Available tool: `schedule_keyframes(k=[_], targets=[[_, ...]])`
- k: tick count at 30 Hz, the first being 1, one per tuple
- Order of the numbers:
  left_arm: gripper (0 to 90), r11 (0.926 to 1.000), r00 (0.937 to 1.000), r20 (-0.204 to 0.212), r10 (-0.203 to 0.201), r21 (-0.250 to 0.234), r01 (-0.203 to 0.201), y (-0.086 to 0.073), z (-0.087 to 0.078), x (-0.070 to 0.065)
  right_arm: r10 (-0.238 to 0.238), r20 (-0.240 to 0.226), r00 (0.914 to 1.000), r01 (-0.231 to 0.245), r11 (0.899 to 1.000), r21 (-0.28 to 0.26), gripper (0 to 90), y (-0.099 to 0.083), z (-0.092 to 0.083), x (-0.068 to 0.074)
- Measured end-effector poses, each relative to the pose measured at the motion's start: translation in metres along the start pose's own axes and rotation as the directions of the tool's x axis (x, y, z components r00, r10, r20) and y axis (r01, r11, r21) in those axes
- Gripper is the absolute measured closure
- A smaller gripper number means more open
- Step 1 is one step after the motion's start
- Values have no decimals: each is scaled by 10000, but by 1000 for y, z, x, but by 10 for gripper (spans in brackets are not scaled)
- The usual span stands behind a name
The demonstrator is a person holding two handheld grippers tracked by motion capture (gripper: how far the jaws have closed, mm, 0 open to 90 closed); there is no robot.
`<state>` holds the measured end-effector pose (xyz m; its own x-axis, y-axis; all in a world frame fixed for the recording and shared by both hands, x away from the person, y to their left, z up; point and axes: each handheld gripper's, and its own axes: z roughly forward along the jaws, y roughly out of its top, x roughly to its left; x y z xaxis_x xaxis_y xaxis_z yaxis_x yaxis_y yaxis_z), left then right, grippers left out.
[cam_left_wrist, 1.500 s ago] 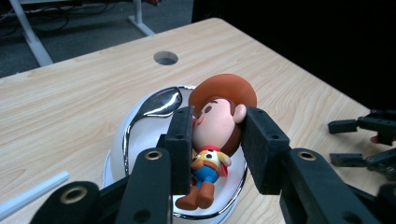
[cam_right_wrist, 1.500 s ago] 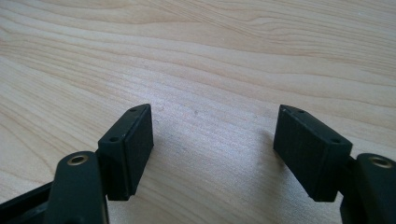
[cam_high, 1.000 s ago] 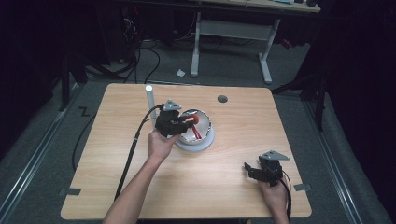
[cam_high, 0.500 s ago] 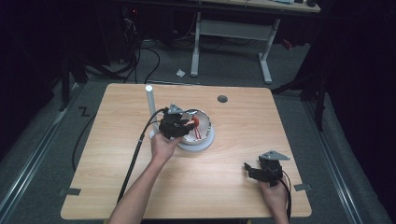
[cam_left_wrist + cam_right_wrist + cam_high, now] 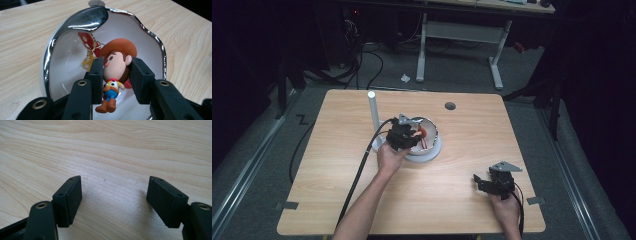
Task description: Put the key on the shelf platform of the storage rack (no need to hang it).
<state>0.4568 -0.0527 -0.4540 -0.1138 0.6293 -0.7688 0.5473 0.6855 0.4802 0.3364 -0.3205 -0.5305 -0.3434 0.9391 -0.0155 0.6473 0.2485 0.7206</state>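
High view: the left gripper [image 5: 404, 136] reaches into the white bowl [image 5: 432, 131] near the middle of the surface [image 5: 337, 200], just right of a white post [image 5: 372, 112]. The right gripper [image 5: 492, 182] rests at the near right, well apart from the bowl.

Left gripper view: its jaws are clamped on the head of a cowboy figure keychain [image 5: 115, 72], held just above the bowl's floor with its gold ring [image 5: 88, 61] trailing inside. The figure seems nearly delivered; letting go is left.

Right gripper view: jaws spread wide over bare wood, holding nothing.
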Motion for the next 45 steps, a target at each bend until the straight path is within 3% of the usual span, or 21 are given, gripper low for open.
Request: schedule_keyframes(k=[5,14,15,23,32,39,45], targets=[[651,9996,9996,-55,293,4,-293,-3,3,2,1,0,10000,-1,10000,0,289,0,0,0],[624,9997,9997,-64,216,127,-215,-2,4,2,2,2,10000,-2,10000,2,289,0,0,0],[590,10000,10000,-89,2,98,-1,-1,2,0,-13,5,10000,13,10000,-5,289,0,0,0],[521,9998,9999,113,131,114,-132,3,-6,-1,-19,2,10000,19,10000,-3,289,0,0,0],[471,9999,9990,450,8,-139,-1,15,-32,-5,-17,12,10000,17,10000,-3,291,0,0,0],[436,9986,9970,638,-440,-275,458,34,-60,2,3,30,10000,-3,10000,2,292,0,0,0],[416,9972,9950,851,-529,-481,572,46,-80,3,0,32,10000,0,10000,-2,292,0,0,0]])
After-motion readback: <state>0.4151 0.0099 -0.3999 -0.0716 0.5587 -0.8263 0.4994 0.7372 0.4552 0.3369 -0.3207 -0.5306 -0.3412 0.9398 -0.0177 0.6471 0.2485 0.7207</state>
